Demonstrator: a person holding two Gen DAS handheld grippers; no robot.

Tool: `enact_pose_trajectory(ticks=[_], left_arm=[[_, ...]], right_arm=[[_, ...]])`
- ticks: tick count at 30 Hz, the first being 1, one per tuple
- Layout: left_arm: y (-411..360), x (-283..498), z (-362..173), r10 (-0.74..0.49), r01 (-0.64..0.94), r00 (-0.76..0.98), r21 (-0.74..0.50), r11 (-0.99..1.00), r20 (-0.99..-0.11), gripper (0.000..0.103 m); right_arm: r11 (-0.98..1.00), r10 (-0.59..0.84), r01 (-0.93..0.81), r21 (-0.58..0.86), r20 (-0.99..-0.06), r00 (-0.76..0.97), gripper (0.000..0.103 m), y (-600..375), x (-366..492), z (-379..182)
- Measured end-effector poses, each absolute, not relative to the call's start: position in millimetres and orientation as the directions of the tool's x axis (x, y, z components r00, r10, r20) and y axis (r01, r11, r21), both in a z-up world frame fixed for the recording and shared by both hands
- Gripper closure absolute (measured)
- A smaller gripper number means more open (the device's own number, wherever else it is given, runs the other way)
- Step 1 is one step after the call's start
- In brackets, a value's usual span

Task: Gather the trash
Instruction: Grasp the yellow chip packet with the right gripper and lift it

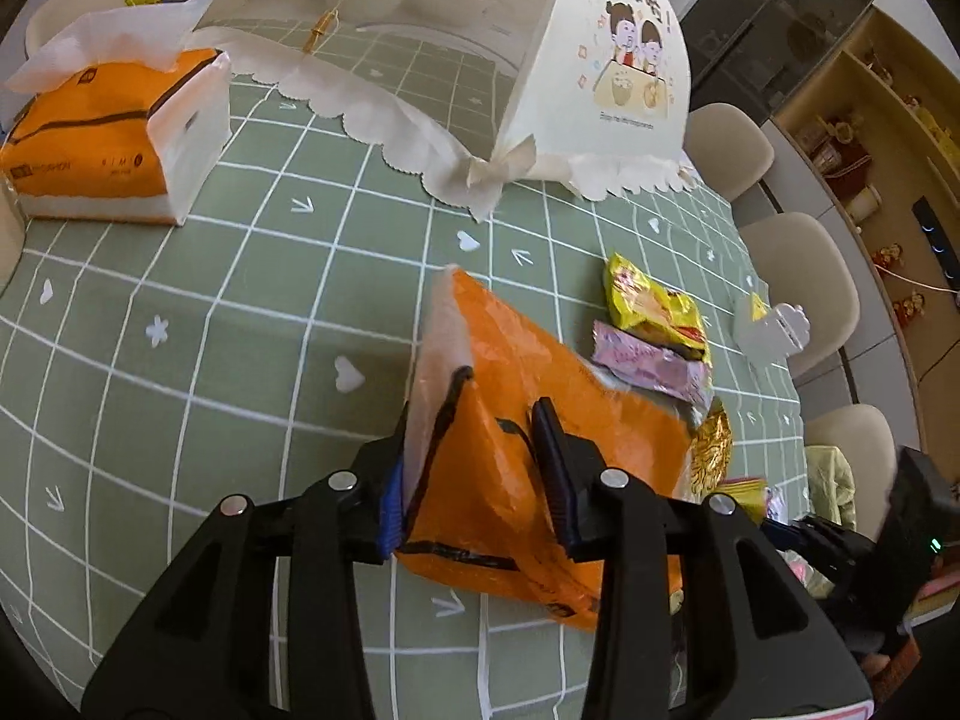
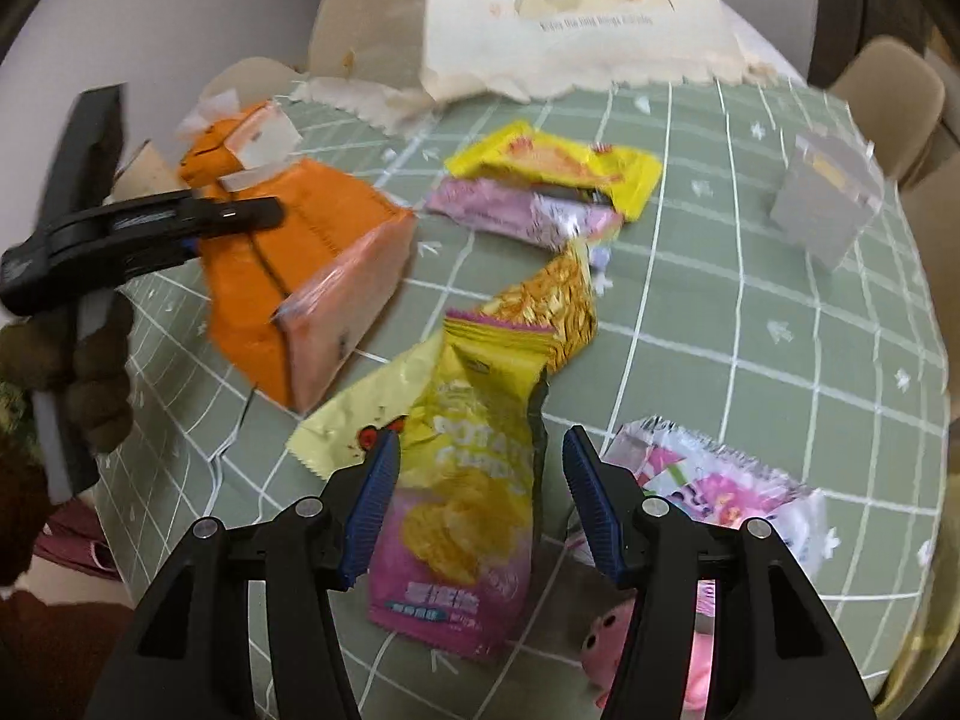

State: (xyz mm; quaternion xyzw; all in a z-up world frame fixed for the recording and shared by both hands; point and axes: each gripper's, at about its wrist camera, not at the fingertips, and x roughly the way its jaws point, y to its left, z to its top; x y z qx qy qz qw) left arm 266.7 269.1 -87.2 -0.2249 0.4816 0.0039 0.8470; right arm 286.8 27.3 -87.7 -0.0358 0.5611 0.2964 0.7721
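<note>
Left tool (image 1: pixel 474 468): clamped on the empty orange tissue wrapper (image 1: pixel 540 420), lifted just left of the chip bag.
Right tool (image 2: pixel 480 504): jaws apart, straddling the chip bag (image 2: pixel 462 492), pads not pressing.
Chip bag: flat on the green tabletop (image 2: pixel 750 312).

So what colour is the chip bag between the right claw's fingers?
The chip bag is yellow on top and pink at the bottom; the right wrist view shows it best.

"开饭啦!" on the food cover (image 1: pixel 600 60); seemingly "POTATO" on the chip bag (image 2: pixel 474 480).
</note>
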Motion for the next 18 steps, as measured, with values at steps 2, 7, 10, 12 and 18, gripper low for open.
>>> enact_pose_trajectory(ticks=[2, 7, 10, 12, 18], left_arm=[[267.0, 263.4, -86.7, -0.226, -0.207, 0.534, -0.385, 0.899, -0.815, 0.066], [261.3, 257.8, -85.8, -0.271, -0.161, 0.528, -0.409, 0.898, -0.805, 0.058], [257.0, 253.2, -86.5, -0.291, -0.139, 0.51, -0.412, 0.901, -0.809, 0.052], [254.1, 249.5, -87.5, -0.318, -0.117, 0.497, -0.425, 0.897, -0.807, 0.051], [249.2, 239.2, -83.7, -0.352, -0.082, 0.487, -0.443, 0.893, -0.799, 0.049]], right_arm=[[0.831, 0.396, -0.487, 0.269, -0.901, 0.178, 0.084, 26.8, 283.5, -90.4], [0.846, 0.368, -0.494, 0.199, -0.889, 0.273, 0.092, 18.1, 262.1, -67.8], [0.868, 0.373, -0.454, 0.202, -0.869, 0.324, 0.092, 2.5, 255.1, -54.3], [0.883, 0.368, -0.42, 0.207, -0.862, 0.349, 0.092, -9.1, 250.1, -48.4], [0.906, 0.342, -0.374, 0.198, -0.863, 0.372, 0.092, -31.4, 231.7, -45.6]])
